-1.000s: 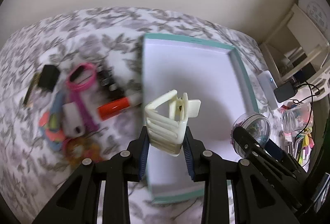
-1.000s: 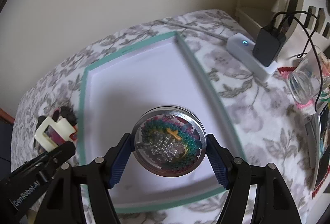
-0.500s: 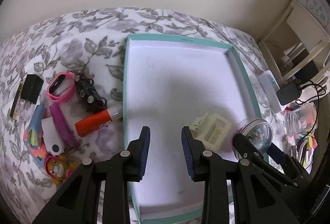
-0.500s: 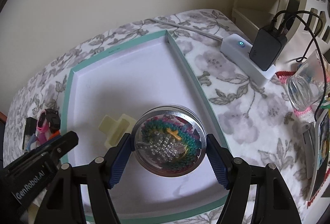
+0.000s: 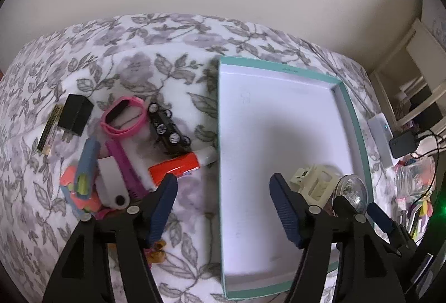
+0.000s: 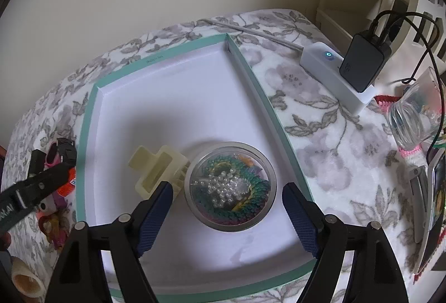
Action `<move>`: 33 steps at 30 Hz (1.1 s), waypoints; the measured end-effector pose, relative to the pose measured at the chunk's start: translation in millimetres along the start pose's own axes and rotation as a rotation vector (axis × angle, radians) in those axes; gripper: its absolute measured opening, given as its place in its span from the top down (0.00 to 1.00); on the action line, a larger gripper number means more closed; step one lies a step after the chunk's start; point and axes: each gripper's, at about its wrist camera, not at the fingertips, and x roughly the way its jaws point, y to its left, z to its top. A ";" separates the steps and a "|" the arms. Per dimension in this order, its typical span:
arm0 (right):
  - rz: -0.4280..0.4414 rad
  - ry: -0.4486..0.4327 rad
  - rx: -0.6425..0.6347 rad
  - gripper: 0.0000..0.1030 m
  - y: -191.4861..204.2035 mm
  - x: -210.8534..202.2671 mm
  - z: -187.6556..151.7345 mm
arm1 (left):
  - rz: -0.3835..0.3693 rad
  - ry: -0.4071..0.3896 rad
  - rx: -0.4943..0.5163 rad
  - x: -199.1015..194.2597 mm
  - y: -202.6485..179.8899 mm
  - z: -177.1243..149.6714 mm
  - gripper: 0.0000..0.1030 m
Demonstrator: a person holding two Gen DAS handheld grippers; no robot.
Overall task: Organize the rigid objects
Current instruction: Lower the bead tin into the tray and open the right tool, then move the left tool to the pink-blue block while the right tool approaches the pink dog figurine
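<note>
A teal-rimmed white box lid [image 5: 354, 119] [image 6: 259, 88] lies on the floral cloth. Inside it lie a cream hair claw clip [image 5: 315, 186] [image 6: 159, 169] and a round clear container of beads [image 6: 230, 186] [image 5: 351, 190], side by side. My left gripper [image 5: 223, 208] is open and empty, over the lid's left rim. My right gripper [image 6: 225, 219] is open, its jaws standing apart on either side of the bead container. Left of the lid lie an orange tube [image 5: 178, 167], a pink band [image 5: 122, 119], a black toy car [image 5: 167, 130] and a black plug [image 5: 74, 114].
A white power strip [image 6: 331, 74] with a black charger [image 6: 362, 63] lies right of the lid, beside a glass jar [image 6: 412, 119]. Several more small toys [image 5: 86, 186] lie at the left. A wall stands behind the table.
My left gripper let the clip go into the lid, opened wide and drew left. My right gripper set the bead container down in the lid and opened.
</note>
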 end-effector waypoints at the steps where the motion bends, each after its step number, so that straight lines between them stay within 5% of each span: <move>1: -0.001 -0.001 -0.001 0.18 0.4 -1.1 -0.2 | -0.004 0.000 -0.010 -2.2 3.3 0.8 0.30; 4: 0.002 -0.008 -0.020 0.16 4.8 -6.1 -1.0 | -0.009 -0.009 -0.045 -11.5 16.2 2.4 0.25; 8: 0.034 -0.052 -0.044 0.00 15.7 -22.2 -1.4 | 0.014 -0.040 -0.088 -26.8 37.0 2.5 0.14; 20: 0.088 -0.088 -0.112 0.00 46.4 -43.6 -14.5 | 0.135 -0.133 -0.196 -64.4 91.6 -15.1 0.06; 33: 0.154 -0.154 -0.209 0.00 87.4 -70.2 -16.7 | 0.106 -0.195 -0.304 -99.2 126.1 -23.7 0.03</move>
